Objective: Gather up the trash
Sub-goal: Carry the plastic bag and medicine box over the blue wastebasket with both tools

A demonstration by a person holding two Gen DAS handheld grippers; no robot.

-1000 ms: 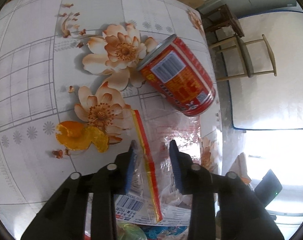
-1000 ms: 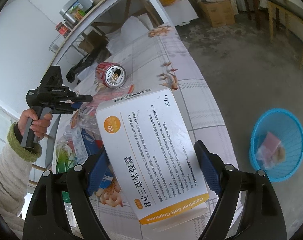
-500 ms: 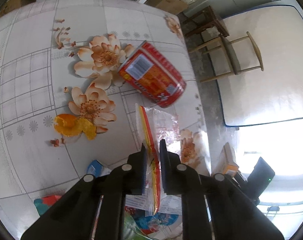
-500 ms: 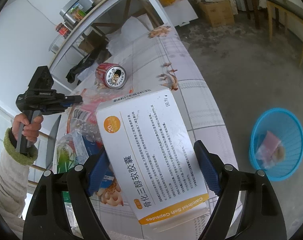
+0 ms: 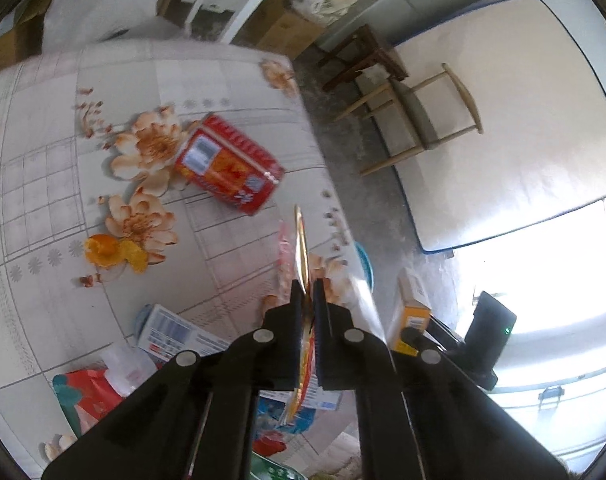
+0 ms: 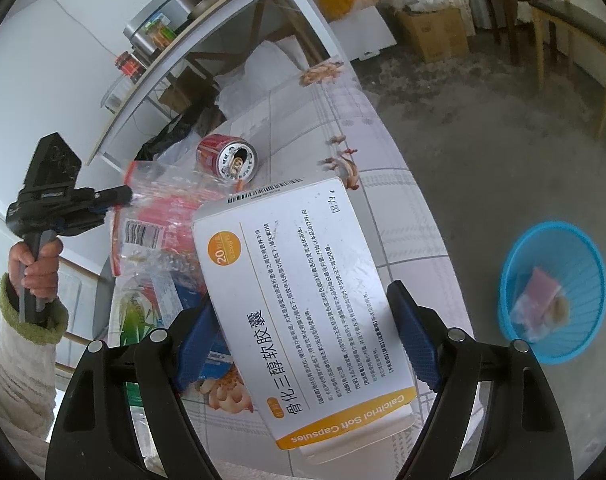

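My left gripper (image 5: pixel 307 292) is shut on a clear plastic wrapper with a red and yellow edge (image 5: pixel 301 240) and holds it up off the table; the wrapper also shows in the right wrist view (image 6: pixel 163 204), hanging from the left gripper (image 6: pixel 123 196). My right gripper (image 6: pixel 303 320) is shut on a white and orange medicine box (image 6: pixel 299 292), held above the table edge. A red can (image 5: pixel 227 168) lies on its side on the flowered tablecloth (image 5: pixel 43 184). Orange peel (image 5: pixel 113 252) lies near it. A blue waste basket (image 6: pixel 555 292) stands on the floor with some trash inside.
More packets and a blue-white box (image 5: pixel 171 336) lie at the near table edge. A green bottle (image 6: pixel 131 320) lies by the right gripper. Wooden chairs (image 5: pixel 415 120) and cardboard boxes (image 6: pixel 435 32) stand on the concrete floor. A shelf (image 6: pixel 175 40) with jars is behind the table.
My left gripper closed on the plastic wrapper and lifted it off the table, pulling back from the can. My right gripper kept holding the medicine box still.
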